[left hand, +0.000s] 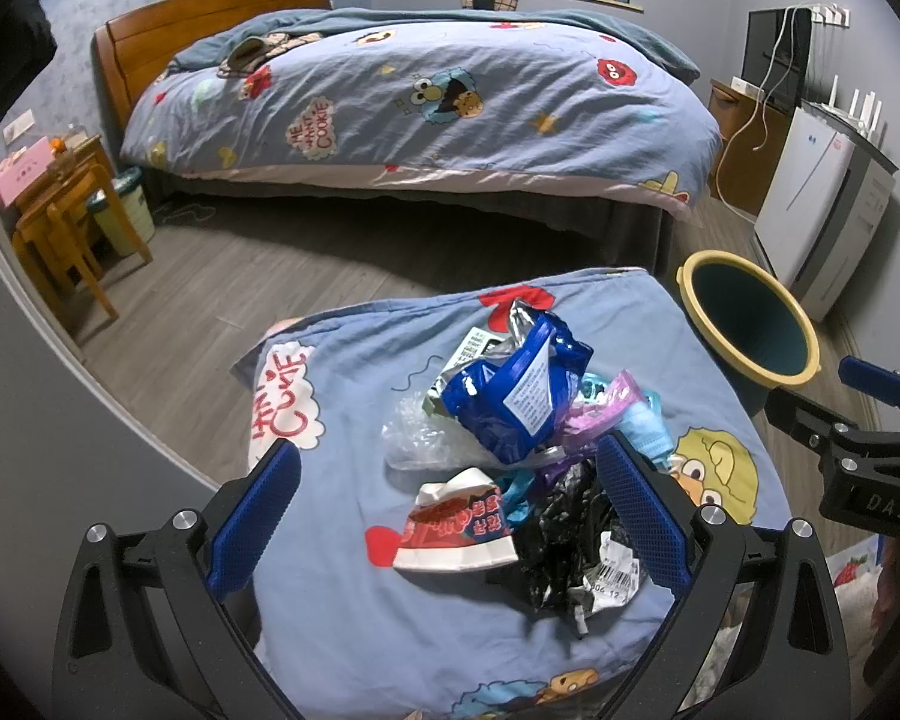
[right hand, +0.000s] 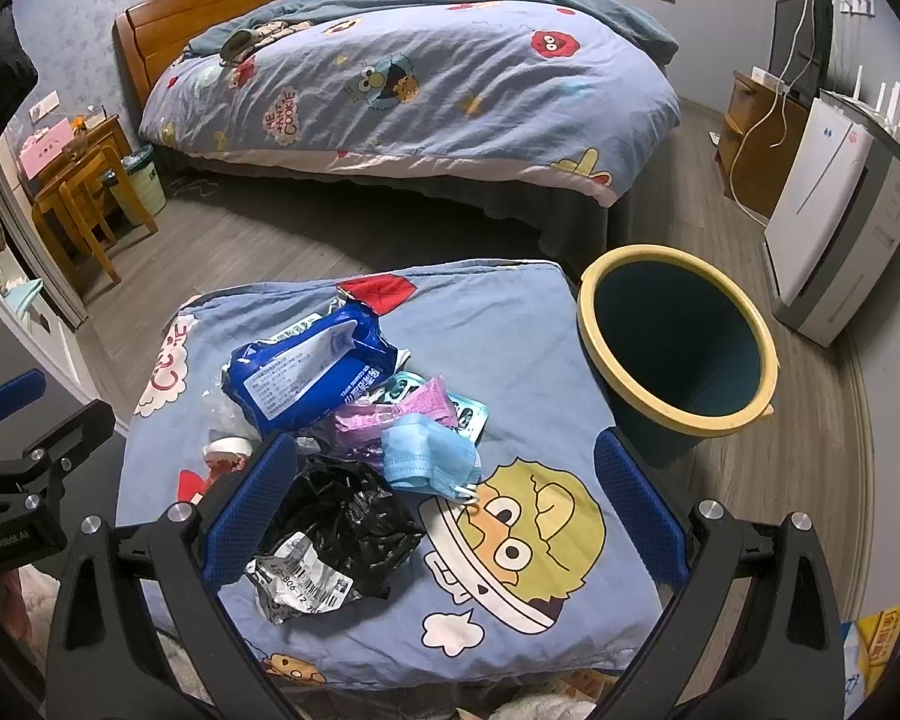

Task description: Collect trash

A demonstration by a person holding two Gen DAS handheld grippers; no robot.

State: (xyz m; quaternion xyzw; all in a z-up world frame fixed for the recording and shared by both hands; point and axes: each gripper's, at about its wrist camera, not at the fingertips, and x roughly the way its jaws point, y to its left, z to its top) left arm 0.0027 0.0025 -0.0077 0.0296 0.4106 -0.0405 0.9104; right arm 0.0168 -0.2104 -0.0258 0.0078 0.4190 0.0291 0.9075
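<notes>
Both empty and spread wide: left hand-held gripper [left hand: 450,510] above the near side of the trash pile [left hand: 510,438], right hand-held gripper [right hand: 444,510] above the pile's right edge, nothing pinched in either. Heaped mid-counter on the cartoon cloth [right hand: 510,324]: blue wrapper [right hand: 312,372] on top at the far side, black bag [right hand: 342,516] nearest, red-and-white wrapper [left hand: 456,522] near left, blue mask [right hand: 432,456] at the right edge, pink wrapper [right hand: 402,408] and clear film [left hand: 414,432] tucked between. Bin [right hand: 678,342] on the floor just right of the counter, mouth open and tilted toward the pile. Probably best to start with a loose outer piece: the mask, or the black bag lying between the right fingers [right hand: 252,504]. Better to bite into a fold than a flat face, since crinkled foil and film likely slip or drag neighbours along. Worth lifting clear of the heap before swinging right over the yellow rim [right hand: 618,276]. Bottom of the bin lost in shadow, so contents unknown. Items under the blue wrapper mostly covered, count unclear. Print on the labels too small to read. Near edge of the counter cut off behind the gripper frames.
</notes>
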